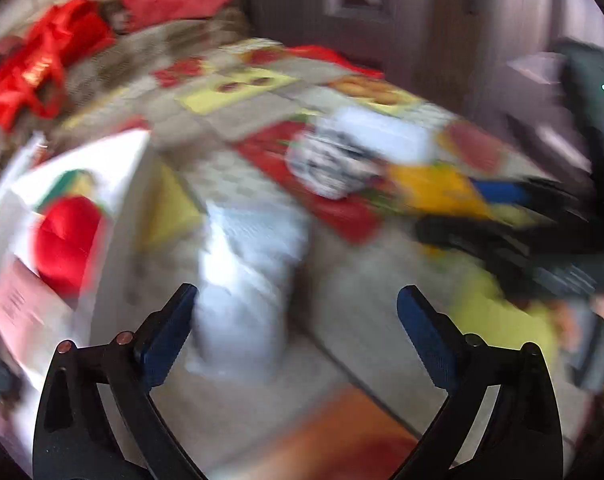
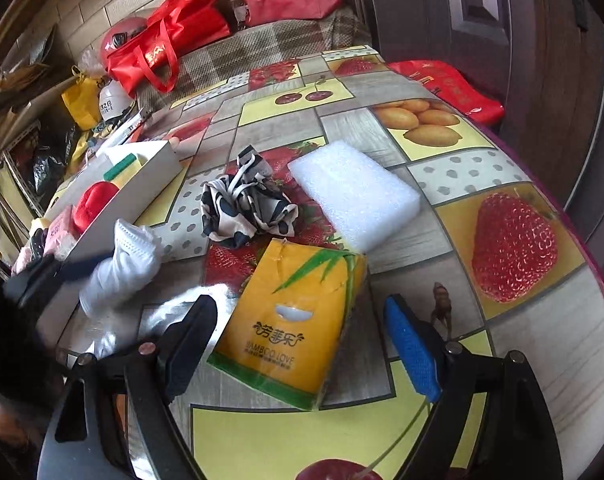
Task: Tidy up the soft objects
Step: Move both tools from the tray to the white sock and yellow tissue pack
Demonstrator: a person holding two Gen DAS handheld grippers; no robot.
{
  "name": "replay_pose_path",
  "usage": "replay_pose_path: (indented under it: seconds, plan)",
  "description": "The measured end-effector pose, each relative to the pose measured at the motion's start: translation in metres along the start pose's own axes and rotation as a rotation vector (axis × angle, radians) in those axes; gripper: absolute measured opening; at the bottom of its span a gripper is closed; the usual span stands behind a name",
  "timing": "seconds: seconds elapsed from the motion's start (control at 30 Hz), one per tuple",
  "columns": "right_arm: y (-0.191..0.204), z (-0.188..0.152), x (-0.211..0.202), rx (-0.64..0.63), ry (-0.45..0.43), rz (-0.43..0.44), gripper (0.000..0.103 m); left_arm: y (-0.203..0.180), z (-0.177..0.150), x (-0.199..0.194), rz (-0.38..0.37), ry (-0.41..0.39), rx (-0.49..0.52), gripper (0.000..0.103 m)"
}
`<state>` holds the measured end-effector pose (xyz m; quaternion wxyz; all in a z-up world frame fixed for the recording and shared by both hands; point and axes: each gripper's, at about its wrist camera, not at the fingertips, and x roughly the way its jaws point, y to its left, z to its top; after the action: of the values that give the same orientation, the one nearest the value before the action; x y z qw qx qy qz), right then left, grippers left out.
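Left gripper [image 1: 294,332] stands wide open in the blurred left wrist view, with nothing pressed between its blue pads; a white glove-like cloth [image 1: 246,280] hangs or lies just ahead of it, nearer the left pad, and whether that pad touches it the blur hides; to the left sits the white box [image 1: 130,184] with a red soft item [image 1: 68,240] already inside; farther off on the surface [image 1: 341,280] lie the black-and-white cloth [image 1: 333,160] and the yellow tissue pack [image 1: 437,190].

Right gripper [image 2: 302,344] in its own view is also spread wide and holds nothing; the yellow tissue pack [image 2: 298,320] lies on the fruit-patterned surface [image 2: 441,240] between and just beyond its fingers, untouched; the white foam block [image 2: 357,192] and the black-and-white cloth [image 2: 246,208] lie beyond it, near each other; the white glove-like cloth [image 2: 122,264] is at the near corner of the white box [image 2: 142,192], beside the left gripper [image 2: 62,272], which is blurred there; inside the box are the red soft item [image 2: 94,204], a green-and-yellow sponge [image 2: 126,168] and something pink [image 2: 60,232].

By my judgement the sorting is partly done: several items are boxed; the cloth, foam, tissue pack and glove are left.
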<state>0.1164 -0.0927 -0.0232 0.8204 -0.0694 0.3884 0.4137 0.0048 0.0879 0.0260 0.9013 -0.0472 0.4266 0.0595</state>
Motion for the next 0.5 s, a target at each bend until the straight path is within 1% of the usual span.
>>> replay_pose_path:
  seconds: [0.03,0.07,0.1,0.13,0.2,0.23,0.3,0.37,0.4,0.47,0.5]
  plan:
    - [0.000,0.000,0.000,0.000,0.000,0.000,0.086,-0.004,-0.005,-0.004,-0.028,-0.008,-0.005,0.099]
    - [0.000,0.000,0.000,-0.001,0.000,-0.001,0.086,-0.008,-0.010,-0.011,-0.012,-0.032,0.006,0.099]
    - [0.000,0.000,0.000,0.000,0.000,0.000,0.086,-0.011,-0.011,-0.016,0.017,-0.053,0.023,0.099]
    - [0.000,0.000,0.000,0.002,-0.001,0.002,0.086,-0.011,-0.012,-0.022,0.062,-0.083,0.044,0.099]
    - [-0.001,0.001,0.000,0.008,-0.004,0.011,0.086,-0.006,-0.008,-0.027,0.113,-0.116,0.043,0.099]
    - [0.000,0.001,0.000,0.009,-0.003,0.011,0.086,-0.001,-0.005,-0.027,0.119,-0.117,0.021,0.099]
    - [0.000,0.000,-0.001,0.000,-0.002,0.000,0.086,0.008,0.003,-0.021,0.085,-0.103,-0.041,0.099]
    - [0.002,0.000,0.000,-0.012,-0.001,-0.014,0.086,0.011,0.007,-0.014,0.067,-0.087,-0.067,0.099]
    - [0.003,0.000,-0.001,-0.015,-0.002,-0.017,0.086,0.010,0.009,-0.009,0.082,-0.080,-0.067,0.099]
    - [0.003,0.000,-0.001,-0.015,-0.004,-0.018,0.086,0.006,0.010,0.003,0.162,-0.063,-0.073,0.099]
    - [0.003,0.000,-0.001,-0.013,-0.004,-0.019,0.086,0.004,0.010,0.007,0.178,-0.045,-0.075,0.095]
